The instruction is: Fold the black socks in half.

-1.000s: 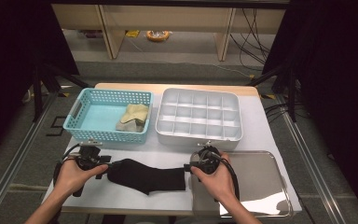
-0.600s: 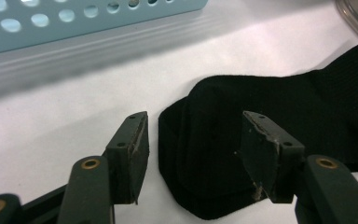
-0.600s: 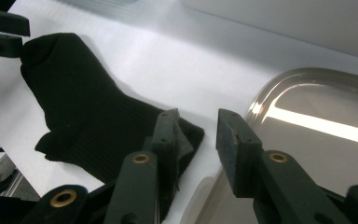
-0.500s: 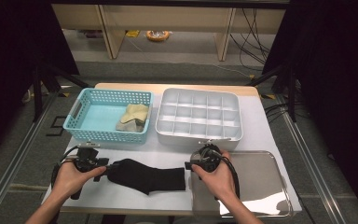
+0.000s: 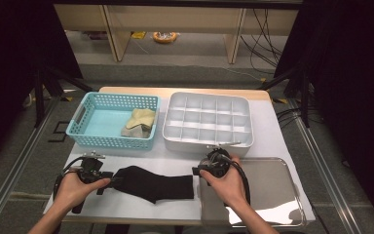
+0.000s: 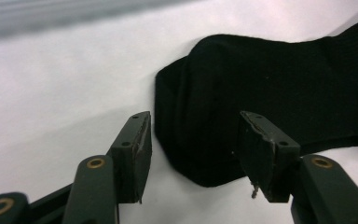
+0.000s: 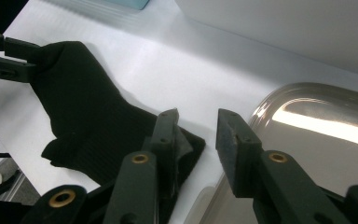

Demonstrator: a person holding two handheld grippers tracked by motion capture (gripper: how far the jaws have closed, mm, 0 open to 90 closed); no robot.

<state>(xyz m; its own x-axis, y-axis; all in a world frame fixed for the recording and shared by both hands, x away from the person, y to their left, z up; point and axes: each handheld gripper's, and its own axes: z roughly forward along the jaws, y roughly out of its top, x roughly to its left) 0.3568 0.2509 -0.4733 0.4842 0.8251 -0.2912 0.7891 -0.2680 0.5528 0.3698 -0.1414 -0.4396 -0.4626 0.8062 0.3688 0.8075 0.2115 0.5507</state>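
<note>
Now, in the high view, the black sock is lying flat on the white table near the person, between the left gripper at its toe and the right gripper at its cuff; compared with a second ago, the left hand is sitting slightly nearer the toe. In the left gripper view, the jaws have just been closing a little, yet are standing open astride the rounded, ribbed-knit toe, pads not pressing. In the right gripper view, the right gripper is standing half open, one jaw over the soft cuff, the other beside the glossy metal tray. Judged from this, a two-ended pickup is being prepared.
</note>
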